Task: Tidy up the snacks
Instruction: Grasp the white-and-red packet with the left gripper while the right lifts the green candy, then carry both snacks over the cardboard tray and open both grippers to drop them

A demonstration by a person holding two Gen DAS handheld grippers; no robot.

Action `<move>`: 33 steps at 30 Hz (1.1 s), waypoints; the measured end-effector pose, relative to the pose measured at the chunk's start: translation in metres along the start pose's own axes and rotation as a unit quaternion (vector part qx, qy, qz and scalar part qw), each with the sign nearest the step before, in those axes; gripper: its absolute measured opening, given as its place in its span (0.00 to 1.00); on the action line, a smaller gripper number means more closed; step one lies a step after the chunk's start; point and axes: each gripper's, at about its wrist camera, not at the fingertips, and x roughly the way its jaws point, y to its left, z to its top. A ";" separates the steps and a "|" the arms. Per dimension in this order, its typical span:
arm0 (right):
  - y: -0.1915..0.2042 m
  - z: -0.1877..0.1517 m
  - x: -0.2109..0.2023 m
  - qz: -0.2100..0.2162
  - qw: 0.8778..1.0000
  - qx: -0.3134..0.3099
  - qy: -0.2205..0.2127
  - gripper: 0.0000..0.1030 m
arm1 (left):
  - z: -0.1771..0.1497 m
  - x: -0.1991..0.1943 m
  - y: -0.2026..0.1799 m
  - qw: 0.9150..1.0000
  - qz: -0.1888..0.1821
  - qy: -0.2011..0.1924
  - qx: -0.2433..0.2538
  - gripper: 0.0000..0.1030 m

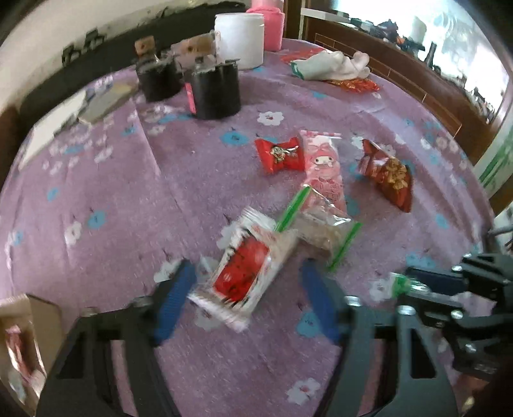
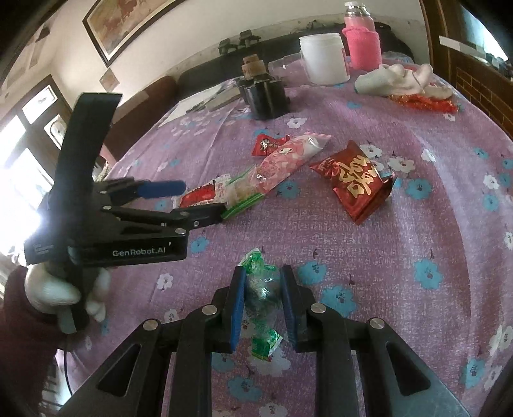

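Two claws work over a counter (image 2: pixel 400 243) draped in a purple cloth with blue and white flowers. In the right wrist view, the right claw (image 2: pixel 263 282) sits at bottom centre, its blue pads closed on a small clear candy wrapper with green ends (image 2: pixel 261 288). In the left wrist view, the left claw (image 1: pixel 247 276) is at bottom centre with its pads partly apart, a red and white snack packet (image 1: pixel 243 272) lying between them; motion blur hides whether the pads touch it. Just above and right of that packet lies a clear packet with green edges (image 1: pixel 320 231), then a long pink cartoon packet (image 1: pixel 323 166), with a small red candy (image 1: pixel 279 155) to its left and a dark red pouch with gold print (image 1: pixel 389 173) to its right. Toward the top of the frame stand two black holders (image 1: pixel 218 93), a white tub (image 1: pixel 240 40), a pink bottle (image 1: pixel 267 22) and a white cloth (image 1: pixel 333 65). At left in the right wrist view, a white-gloved hand (image 2: pixel 64 292) grips the left claw's handle.
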 end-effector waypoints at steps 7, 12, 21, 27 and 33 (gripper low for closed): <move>0.000 0.001 -0.001 0.003 1.000 0.000 -0.001 0.22 | -0.024 -0.021 -0.017 1.000 0.006 -0.003 0.009 0.26; 0.003 -0.001 -0.002 0.005 1.000 -0.007 -0.006 0.22 | -0.043 -0.055 -0.008 0.999 -0.022 -0.036 -0.034 0.26; -0.004 0.001 -0.011 0.026 0.999 0.013 -0.029 0.22 | -0.131 -0.134 0.046 0.982 -0.019 -0.102 -0.158 0.26; -0.007 0.000 -0.012 0.007 0.999 0.023 -0.036 0.22 | -0.207 -0.167 0.111 0.958 0.028 -0.108 -0.263 0.26; 0.024 0.000 -0.015 -0.024 0.999 -0.016 -0.042 0.22 | -0.253 -0.178 0.158 0.939 0.068 -0.093 -0.323 0.26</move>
